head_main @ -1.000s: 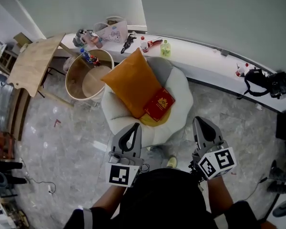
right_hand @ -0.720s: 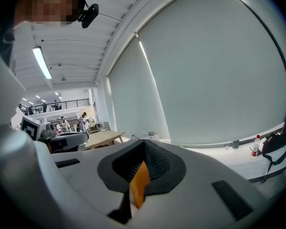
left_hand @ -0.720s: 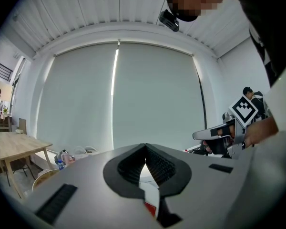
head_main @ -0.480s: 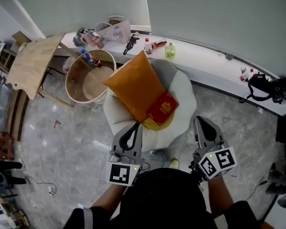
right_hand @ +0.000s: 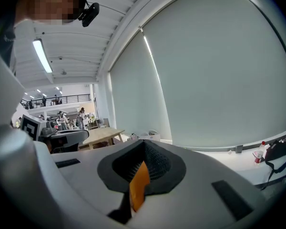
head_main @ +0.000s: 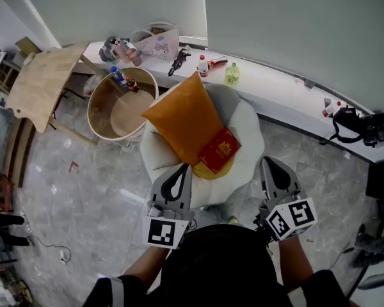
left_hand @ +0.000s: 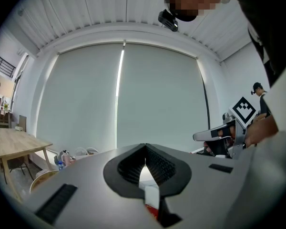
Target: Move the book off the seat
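A red book lies on the white round seat, half on an orange cushion and half on a yellow pad. Both grippers are held low in front of the person, short of the seat. My left gripper is shut and empty, with its tip near the seat's front edge, left of the book. My right gripper is also shut and empty, to the right of the seat. In the left gripper view the left gripper points up at the blinds. Through the right gripper shows a sliver of orange.
A round wooden tub stands left of the seat, with a wooden table top beyond it. A white ledge behind the seat carries bottles, a bag and a black camera. Grey marble floor lies all around.
The head view has shifted a little, so the seat and book sit slightly lower and to the right in it, nearer the gripper tips. Both grippers stay shut in the same pose.
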Demonstrator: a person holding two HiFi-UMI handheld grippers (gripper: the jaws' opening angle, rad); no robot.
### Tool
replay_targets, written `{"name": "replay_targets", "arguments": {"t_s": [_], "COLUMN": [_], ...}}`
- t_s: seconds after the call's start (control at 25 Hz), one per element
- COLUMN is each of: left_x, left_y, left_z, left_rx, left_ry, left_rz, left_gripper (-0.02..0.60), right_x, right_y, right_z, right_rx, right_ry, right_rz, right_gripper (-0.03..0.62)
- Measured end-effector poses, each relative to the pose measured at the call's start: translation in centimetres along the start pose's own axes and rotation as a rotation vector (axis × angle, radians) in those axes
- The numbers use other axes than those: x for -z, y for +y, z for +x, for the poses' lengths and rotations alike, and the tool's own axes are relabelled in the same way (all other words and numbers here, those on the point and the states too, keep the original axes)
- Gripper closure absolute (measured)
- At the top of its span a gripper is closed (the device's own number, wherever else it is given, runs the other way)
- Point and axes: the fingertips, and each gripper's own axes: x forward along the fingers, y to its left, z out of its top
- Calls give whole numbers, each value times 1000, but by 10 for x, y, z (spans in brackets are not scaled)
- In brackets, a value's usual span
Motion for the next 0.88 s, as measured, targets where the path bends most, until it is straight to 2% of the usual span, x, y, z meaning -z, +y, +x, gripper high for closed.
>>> {"name": "replay_targets", "arguments": {"t_s": [0.56,0.88], "left_x": [1,10], "left_y": [46,57], "left_z": [11,20], "left_rx": [-16,0], "left_ry": [-22,-12], "left_rz": [1,-18], "left_gripper": [571,571], "right_x": [-7,-4], "right_y": [13,8], "right_z": [41,48], "right_rx": [-7,28], "right_ry": [1,12], "right_rz": [-34,-40], "right_gripper": [586,586]}}
